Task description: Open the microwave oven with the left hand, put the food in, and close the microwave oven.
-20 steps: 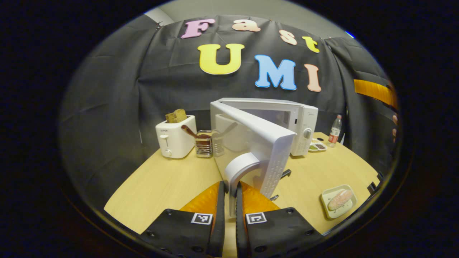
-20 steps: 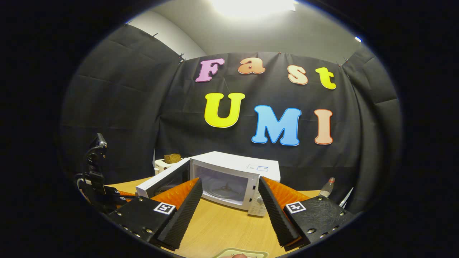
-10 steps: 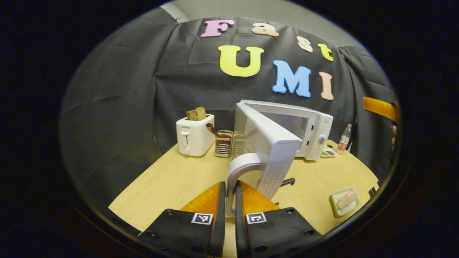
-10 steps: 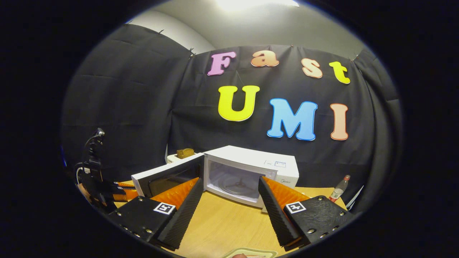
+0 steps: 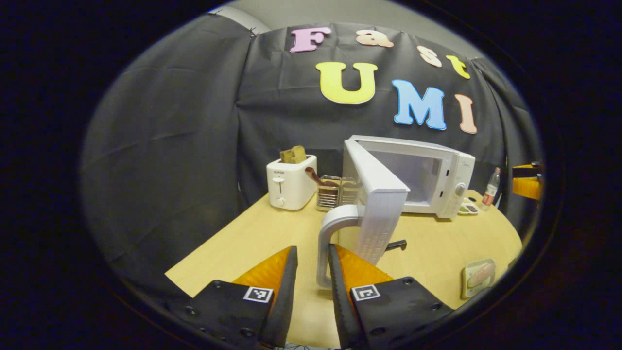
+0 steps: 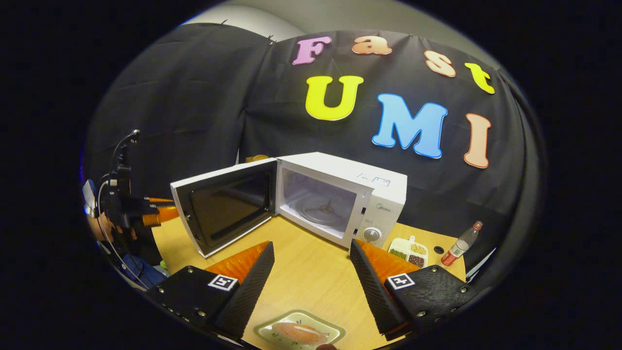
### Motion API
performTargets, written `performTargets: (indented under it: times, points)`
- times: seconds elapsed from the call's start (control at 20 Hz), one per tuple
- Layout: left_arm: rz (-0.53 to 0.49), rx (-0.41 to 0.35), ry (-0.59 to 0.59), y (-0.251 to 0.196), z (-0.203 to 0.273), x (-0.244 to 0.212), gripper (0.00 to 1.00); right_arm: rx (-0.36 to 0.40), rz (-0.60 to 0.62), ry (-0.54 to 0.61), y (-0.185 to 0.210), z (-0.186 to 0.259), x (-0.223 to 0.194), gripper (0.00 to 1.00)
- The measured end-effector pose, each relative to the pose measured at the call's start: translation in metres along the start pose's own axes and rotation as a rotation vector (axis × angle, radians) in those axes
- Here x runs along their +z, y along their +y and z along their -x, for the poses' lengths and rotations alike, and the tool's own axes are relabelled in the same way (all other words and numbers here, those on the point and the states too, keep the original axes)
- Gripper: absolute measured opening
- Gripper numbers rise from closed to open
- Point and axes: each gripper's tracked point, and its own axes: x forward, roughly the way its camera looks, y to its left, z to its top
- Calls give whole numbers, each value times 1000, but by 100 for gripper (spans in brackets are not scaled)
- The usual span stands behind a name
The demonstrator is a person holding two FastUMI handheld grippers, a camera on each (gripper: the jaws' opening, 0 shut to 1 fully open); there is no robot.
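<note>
The white microwave [image 5: 427,175] stands at the back of the table with its door [image 5: 379,209] swung wide open and its chamber bare. The door's curved handle [image 5: 326,238] stands between the fingers of my left gripper [image 5: 312,250], close to the right finger with a gap on the left; the gripper is open. The food, a pinkish piece on a pale square plate [image 5: 478,277], lies at the table's right front. In the right gripper view the plate [image 6: 299,333] sits just below my right gripper [image 6: 312,245], which is wide open above it. The microwave [image 6: 340,194] and its door [image 6: 223,204] lie beyond.
A white toaster [image 5: 290,182] with bread and a metal utensil holder [image 5: 335,192] stand left of the microwave. A divided snack dish [image 6: 408,248] and a plastic bottle [image 6: 461,240] sit to its right. A hand holds the left gripper [image 6: 150,214] by the door's edge.
The door has swung wider open. My left gripper's fingers have parted and let go of the handle. The right gripper has tipped down, bringing the plate into its view.
</note>
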Motion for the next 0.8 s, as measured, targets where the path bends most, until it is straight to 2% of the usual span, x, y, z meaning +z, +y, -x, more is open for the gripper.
performTargets:
  times: [0.1, 0.25, 0.35, 0.5, 0.8]
  points:
    - [4, 28, 0, -1, 12, -2, 60, 47, 44, 30, 1, 4, -17, 96]
    - [22, 68, -15, -7, 33, 1, 87, 161, 94, 79, 12, 8, -43, 96]
    - [27, 97, -37, -11, 49, 5, 93, 242, 127, 124, 20, 13, -65, 96]
    - [51, 132, -58, -20, 70, 5, 93, 340, 176, 223, 24, 18, -104, 96]
    - [101, 215, -77, -23, 104, 3, 93, 461, 255, 373, 26, 18, -162, 96]
